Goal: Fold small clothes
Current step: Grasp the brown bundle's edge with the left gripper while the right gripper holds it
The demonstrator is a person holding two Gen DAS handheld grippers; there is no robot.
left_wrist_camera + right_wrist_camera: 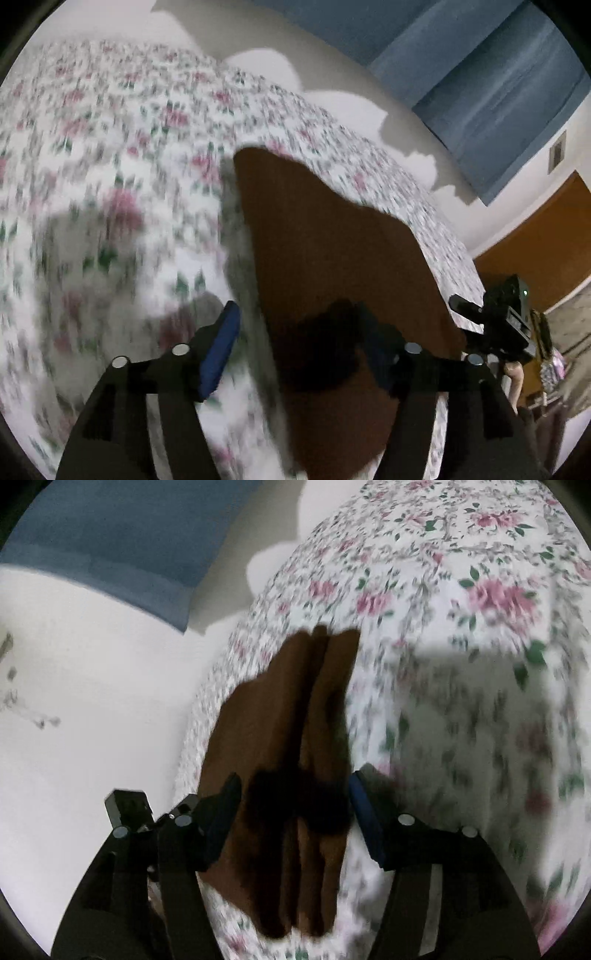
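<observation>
A brown garment [332, 240] lies flat on the floral bedsheet [110, 147], close to the bed's right edge. My left gripper [301, 350] hovers over its near end, jaws wide apart and holding nothing; the left blue pad [221, 350] is over the sheet and the right finger is over the cloth. In the right wrist view the same garment [280, 709] appears as a long strip with lengthwise folds. My right gripper [295, 812] is open, straddling the near part of the strip without pressing it. Motion blur softens both views.
The black body of the right gripper [506, 314] sits at the bed's edge. A blue curtain [498, 92] and a white wall lie beyond the bed, with a wooden door [546, 236] at the right. Floral sheet [461, 664] spreads wide to the right of the garment.
</observation>
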